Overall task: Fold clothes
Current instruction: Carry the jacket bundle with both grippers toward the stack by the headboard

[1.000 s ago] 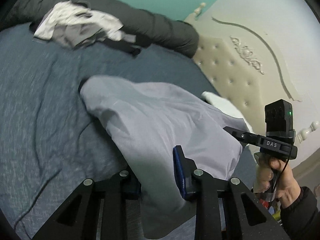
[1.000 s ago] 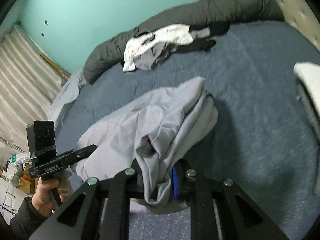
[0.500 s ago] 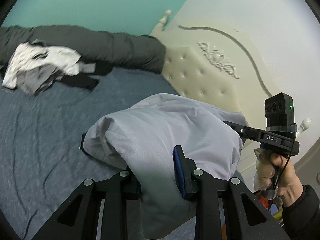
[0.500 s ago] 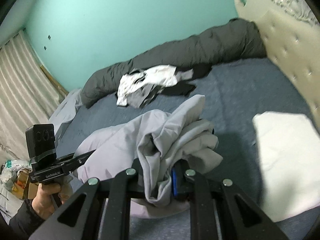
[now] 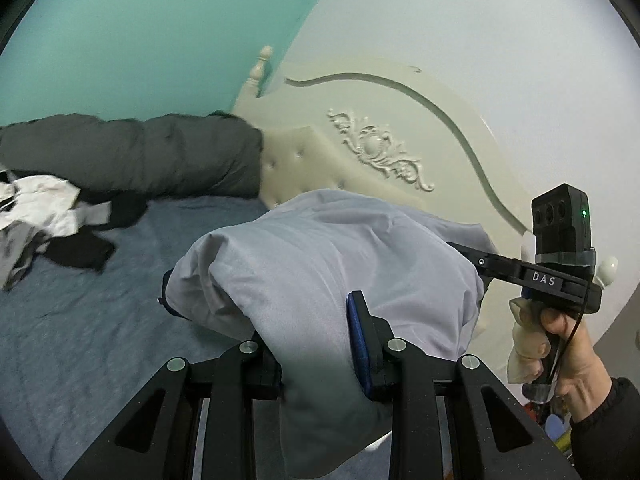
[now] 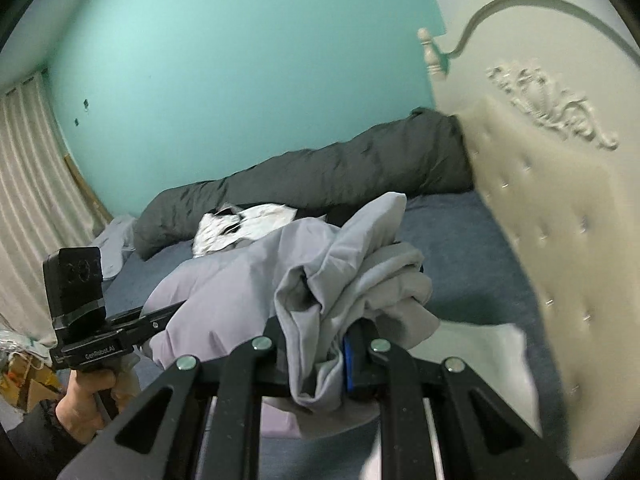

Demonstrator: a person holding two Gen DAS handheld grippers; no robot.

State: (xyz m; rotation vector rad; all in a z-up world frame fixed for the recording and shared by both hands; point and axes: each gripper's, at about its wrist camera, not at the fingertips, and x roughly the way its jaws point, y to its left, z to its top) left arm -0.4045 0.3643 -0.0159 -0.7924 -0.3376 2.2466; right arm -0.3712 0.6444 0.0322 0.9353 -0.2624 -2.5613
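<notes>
A pale lilac-grey garment [image 5: 328, 264] hangs bunched between both grippers, held up above the blue bed [image 5: 80, 332]. My left gripper [image 5: 316, 344] is shut on one thick fold of it, cloth spilling down between the fingers. My right gripper [image 6: 320, 352] is shut on a crumpled wad of the same garment [image 6: 352, 276]. In the left wrist view the right gripper [image 5: 476, 264] shows at the right, held by a hand [image 5: 560, 344]. In the right wrist view the left gripper [image 6: 160, 320] shows at the lower left, its tips buried in the cloth.
A long dark grey duvet roll [image 6: 320, 180] lies along the teal wall. A heap of white, grey and black clothes [image 5: 44, 216] sits before it. The cream tufted headboard [image 6: 560, 220] stands at the right. A folded white cloth [image 6: 488, 356] rests near it.
Both grippers have risen and tilted up towards the headboard, lifting the garment off the bed. The clothes heap has slid left and lower in the left wrist view. Both grips are unchanged.
</notes>
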